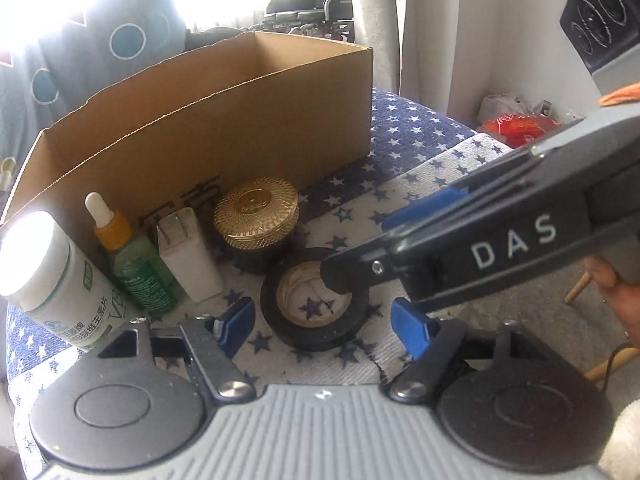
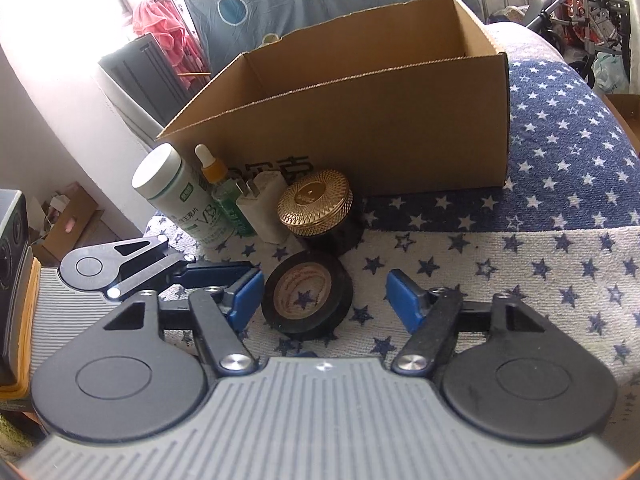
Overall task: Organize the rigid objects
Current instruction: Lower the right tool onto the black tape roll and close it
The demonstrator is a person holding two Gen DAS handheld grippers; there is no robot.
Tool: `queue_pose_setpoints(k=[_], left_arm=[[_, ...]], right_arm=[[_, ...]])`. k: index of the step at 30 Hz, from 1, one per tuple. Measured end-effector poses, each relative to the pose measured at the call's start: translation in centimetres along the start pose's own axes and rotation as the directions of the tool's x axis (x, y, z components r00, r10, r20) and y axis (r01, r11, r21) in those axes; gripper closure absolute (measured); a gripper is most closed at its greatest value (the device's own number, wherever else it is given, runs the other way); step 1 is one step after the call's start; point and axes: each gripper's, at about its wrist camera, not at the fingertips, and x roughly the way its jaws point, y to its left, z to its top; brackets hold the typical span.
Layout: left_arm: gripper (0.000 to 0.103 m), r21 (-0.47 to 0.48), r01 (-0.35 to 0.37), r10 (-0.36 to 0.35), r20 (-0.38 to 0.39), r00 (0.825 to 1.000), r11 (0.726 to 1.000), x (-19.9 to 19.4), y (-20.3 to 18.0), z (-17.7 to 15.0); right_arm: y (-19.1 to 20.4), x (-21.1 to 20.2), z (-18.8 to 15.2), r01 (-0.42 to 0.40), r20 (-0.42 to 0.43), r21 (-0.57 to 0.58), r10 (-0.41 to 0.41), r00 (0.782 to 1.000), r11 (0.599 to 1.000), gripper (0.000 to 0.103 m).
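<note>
Cardboard box (image 2: 360, 120), open-topped, stands on a star-patterned cloth (image 2: 540, 248) — navy with white stars behind, pale with navy stars in front. Along the box's near wall runs a row of small items: a white supplement bottle (image 2: 180, 200) with green print, a green dropper bottle (image 2: 226, 200) with an amber collar, a white plug adapter (image 2: 262, 210) and a black jar with a gold mesh-patterned lid (image 2: 316, 204). In front of the jar lies a roll of black tape (image 2: 308, 300), flat on the pale cloth, a printed star visible through its core.

Right gripper (image 2: 324, 300): blue pads stand on either side of the tape roll with a gap at each side, jaws partly apart, nothing gripped. In the left wrist view its black body, lettered "DAS", crosses from the right, one fingertip (image 1: 340, 276) over the roll's core.

Left gripper (image 1: 324, 324): blue pads likewise flank the same roll — apart from it, holding nothing.
</note>
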Motion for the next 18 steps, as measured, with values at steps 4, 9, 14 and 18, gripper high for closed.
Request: queue_pose_setpoints(k=[4,9,14,18], left_arm=[[0.034,-0.005,-0.011,0.011,-0.023,1.000,1.000,0.9,0.2,-0.2],[0.036,-0.023,0.004,-0.004,-0.028,1.000,1.000,1.5,0.5,-0.1],[0.036,-0.029,0.007,-0.007,-0.027,1.000,1.000,2.0,0.6,0.3],[0.036,-0.036,0.005,-0.006,-0.018,1.000,0.999,2.1,0.5,0.3]], right_arm=[[0.2,1.1,0.1,-0.001,-0.032,-0.013,0.001,0.999,1.000,0.058],[0.3,2.2,0.3,-0.001,-0.058,-0.018,0.000,0.998,1.000,0.067],[0.2,3.5,0.4,0.024,-0.080,-0.026,-0.026,0.996,0.999,0.073],[-0.3,4.0,0.3,0.036,-0.078,-0.012,-0.036,0.996,0.999,0.081]])
